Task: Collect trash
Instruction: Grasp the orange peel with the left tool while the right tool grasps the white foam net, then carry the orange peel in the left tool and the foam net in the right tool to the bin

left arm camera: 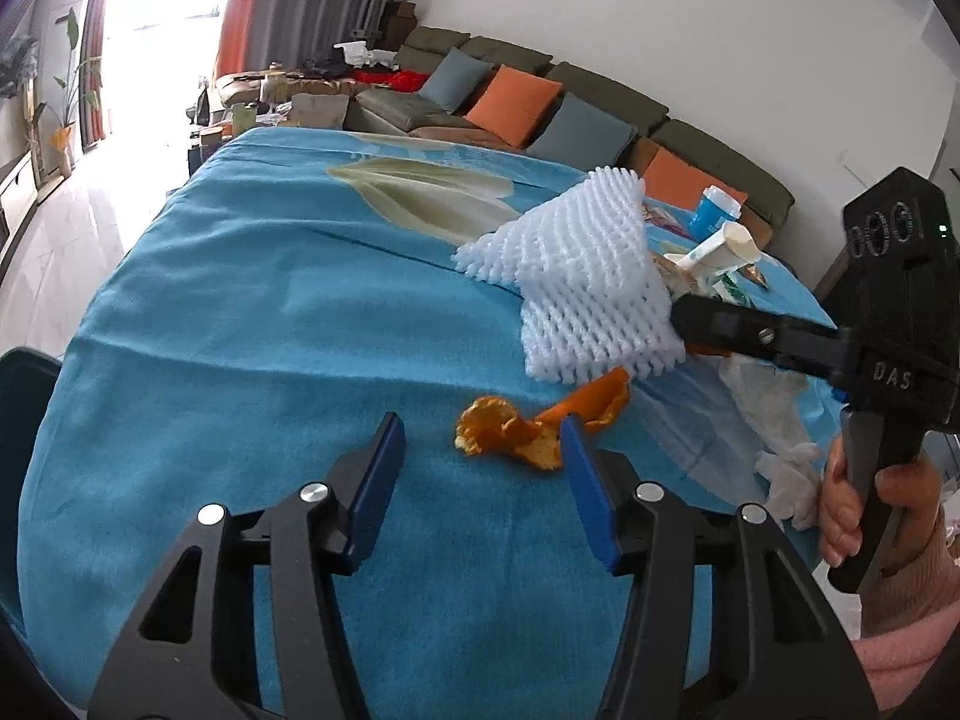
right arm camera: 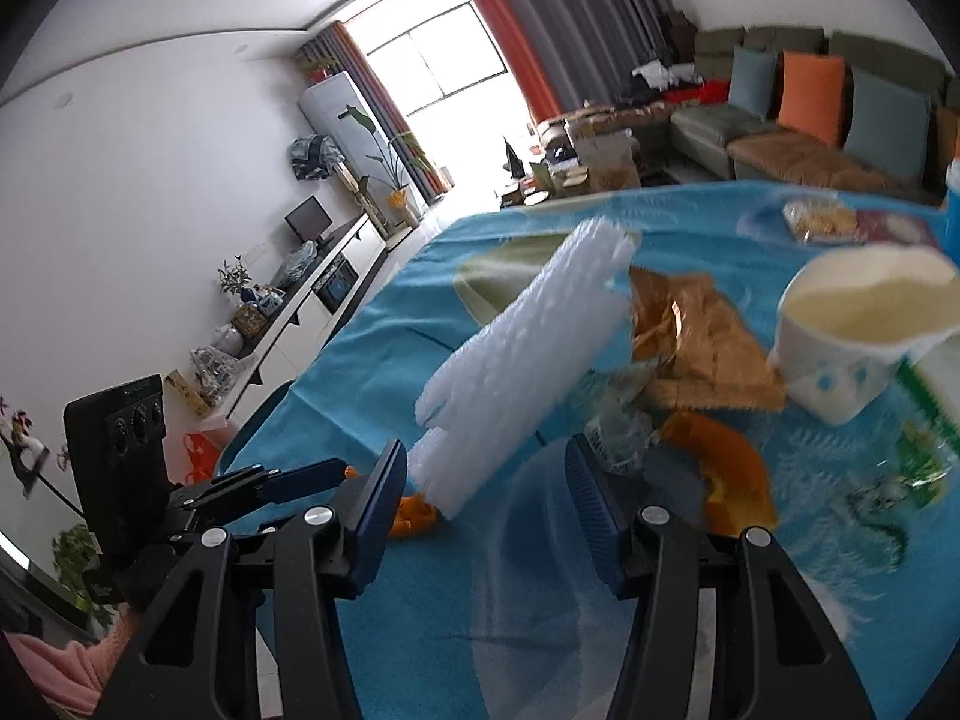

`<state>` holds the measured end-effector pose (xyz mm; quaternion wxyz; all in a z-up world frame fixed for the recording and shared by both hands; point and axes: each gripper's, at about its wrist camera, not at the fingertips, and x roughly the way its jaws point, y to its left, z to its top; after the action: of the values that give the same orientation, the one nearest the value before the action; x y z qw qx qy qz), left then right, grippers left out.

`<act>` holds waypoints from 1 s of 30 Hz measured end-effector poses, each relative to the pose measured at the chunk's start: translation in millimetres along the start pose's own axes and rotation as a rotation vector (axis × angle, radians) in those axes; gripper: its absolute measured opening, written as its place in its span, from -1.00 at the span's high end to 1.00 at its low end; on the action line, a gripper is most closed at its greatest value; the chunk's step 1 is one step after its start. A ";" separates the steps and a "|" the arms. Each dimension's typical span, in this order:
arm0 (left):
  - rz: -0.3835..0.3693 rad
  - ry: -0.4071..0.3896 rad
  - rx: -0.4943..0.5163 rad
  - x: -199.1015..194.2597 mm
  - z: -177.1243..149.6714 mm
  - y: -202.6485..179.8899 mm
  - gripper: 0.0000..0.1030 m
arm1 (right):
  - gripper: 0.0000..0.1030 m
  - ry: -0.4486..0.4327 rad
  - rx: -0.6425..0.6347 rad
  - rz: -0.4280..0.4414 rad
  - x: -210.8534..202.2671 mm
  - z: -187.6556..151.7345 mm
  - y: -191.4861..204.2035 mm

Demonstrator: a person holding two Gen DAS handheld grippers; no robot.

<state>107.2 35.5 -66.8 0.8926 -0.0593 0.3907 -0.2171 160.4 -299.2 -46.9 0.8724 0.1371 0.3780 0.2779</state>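
A white foam fruit net (left arm camera: 576, 276) lies on the blue tablecloth (left arm camera: 252, 312); it also shows in the right wrist view (right arm camera: 528, 354), just ahead of my open right gripper (right arm camera: 486, 468), whose jaws stand apart with nothing between them. In the left wrist view the right gripper (left arm camera: 684, 315) reaches the net's right edge. Orange peel (left arm camera: 522, 426) lies just beyond my open, empty left gripper (left arm camera: 480, 438). A second peel piece (right arm camera: 726, 468), a brown wrapper (right arm camera: 690, 342), a white paper cup (right arm camera: 852, 330) and crumpled tissue (left arm camera: 774, 414) lie to the right.
A blue-and-white tub (left arm camera: 714, 213) stands at the table's far right. A snack packet (right arm camera: 822, 219) lies at the back. A dark bin edge (left arm camera: 24, 420) sits at the table's left. A sofa with cushions (left arm camera: 516, 102) is behind the table.
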 end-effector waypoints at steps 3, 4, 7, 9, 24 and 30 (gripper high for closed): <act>-0.028 0.014 -0.010 3.8 0.8 0.8 0.50 | 0.33 0.019 0.021 0.028 6.8 -3.1 -2.7; -0.032 0.017 -0.015 4.8 0.1 1.7 0.48 | 0.48 0.024 0.028 0.036 8.9 -3.4 -3.6; -0.030 0.004 -0.017 2.3 -3.2 1.3 0.52 | 0.66 0.014 0.035 0.038 7.7 -5.3 -1.5; -0.030 -0.005 -0.019 -1.4 -4.8 1.3 0.55 | 0.73 -0.007 0.036 0.034 1.2 -5.0 -1.7; -0.029 -0.089 -0.041 -37.8 -6.9 9.3 0.78 | 0.79 -0.153 -0.101 -0.163 -44.2 2.3 9.4; -0.020 -0.095 -0.047 -43.5 -10.8 12.5 0.79 | 0.79 -0.177 -0.209 -0.256 -50.2 -0.6 21.4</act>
<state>77.5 66.2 -48.5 0.9064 -0.0943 0.3520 -0.2135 123.7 -311.4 -8.4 0.9399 0.0202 0.2834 0.1894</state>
